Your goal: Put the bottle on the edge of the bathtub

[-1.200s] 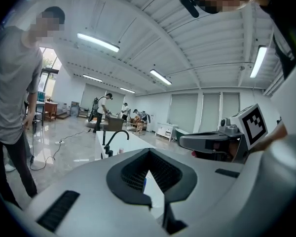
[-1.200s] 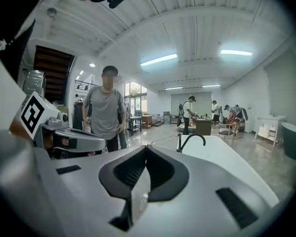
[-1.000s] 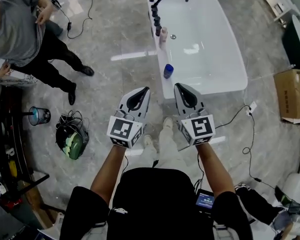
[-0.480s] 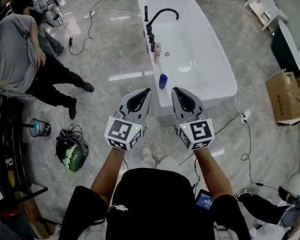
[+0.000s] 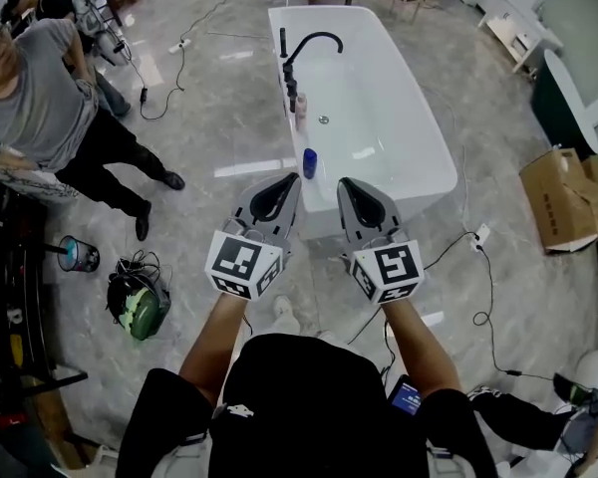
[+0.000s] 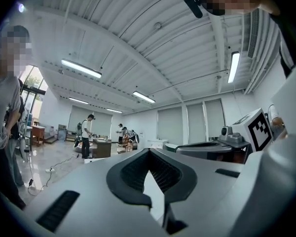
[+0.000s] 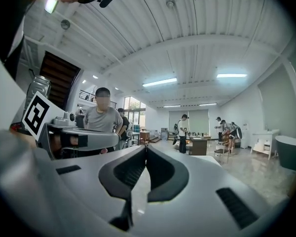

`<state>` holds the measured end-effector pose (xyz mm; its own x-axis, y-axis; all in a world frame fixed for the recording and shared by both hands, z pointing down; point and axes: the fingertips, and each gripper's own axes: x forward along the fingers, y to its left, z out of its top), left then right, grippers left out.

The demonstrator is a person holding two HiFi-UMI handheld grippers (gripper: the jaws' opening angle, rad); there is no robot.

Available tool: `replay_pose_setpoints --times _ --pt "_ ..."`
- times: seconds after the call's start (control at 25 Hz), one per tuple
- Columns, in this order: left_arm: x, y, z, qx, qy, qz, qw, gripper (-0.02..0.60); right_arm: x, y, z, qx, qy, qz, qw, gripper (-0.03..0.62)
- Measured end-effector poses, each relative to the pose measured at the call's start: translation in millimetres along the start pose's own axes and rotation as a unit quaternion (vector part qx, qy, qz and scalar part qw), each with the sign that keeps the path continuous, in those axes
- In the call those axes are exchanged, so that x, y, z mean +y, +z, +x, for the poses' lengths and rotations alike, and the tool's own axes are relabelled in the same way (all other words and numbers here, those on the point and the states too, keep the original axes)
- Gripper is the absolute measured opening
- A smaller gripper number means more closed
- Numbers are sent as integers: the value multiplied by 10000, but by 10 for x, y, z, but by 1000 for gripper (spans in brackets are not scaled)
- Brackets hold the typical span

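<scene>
Left hand-held gripper (image 5: 287, 180) and right hand-held gripper (image 5: 345, 184) are closed, empty; only the head view shows the blue bottle (image 5: 309, 163) standing on the bathtub (image 5: 305, 132) edge.

**Both grippers empty, facing the tub**

I have the left gripper (image 5: 285, 181) and the right gripper (image 5: 346, 184) side by side and apart. Each has its jaws drawn together on nothing and points toward the white oval bathtub (image 5: 419, 182). Just beyond the left gripper's tip, a small blue bottle (image 5: 309, 162) stands upright on the tub's rim. Farther out along that rim, a pale pink bottle (image 5: 300, 105) stands beside the black curved faucet (image 5: 314, 40). Well off to the left gripper's outer side, a person in a grey shirt (image 5: 40, 118) stands on the grey marble floor (image 5: 209, 118). Well off to the right gripper's outer side sits a brown cardboard box (image 5: 563, 199).
</scene>
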<state>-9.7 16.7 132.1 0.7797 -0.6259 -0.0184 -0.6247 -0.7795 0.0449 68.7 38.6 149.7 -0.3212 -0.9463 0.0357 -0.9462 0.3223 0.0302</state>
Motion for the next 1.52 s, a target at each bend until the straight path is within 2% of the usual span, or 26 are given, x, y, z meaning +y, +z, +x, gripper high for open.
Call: replay_pose_setpoints --times 0.6,1.0,1.52 --pt "-934 205 -482 -91 93 321 9994 12 144 261 -939 -290 88 -200 9993 23" --pt "-1185 229 -642 -144 196 394 9989 12 187 258 -1221 -339 116 -312 9989 23" --pt "-1248 226 -687 -168 243 392 9988 12 202 269 -1270 -361 145 -363 9986 23"
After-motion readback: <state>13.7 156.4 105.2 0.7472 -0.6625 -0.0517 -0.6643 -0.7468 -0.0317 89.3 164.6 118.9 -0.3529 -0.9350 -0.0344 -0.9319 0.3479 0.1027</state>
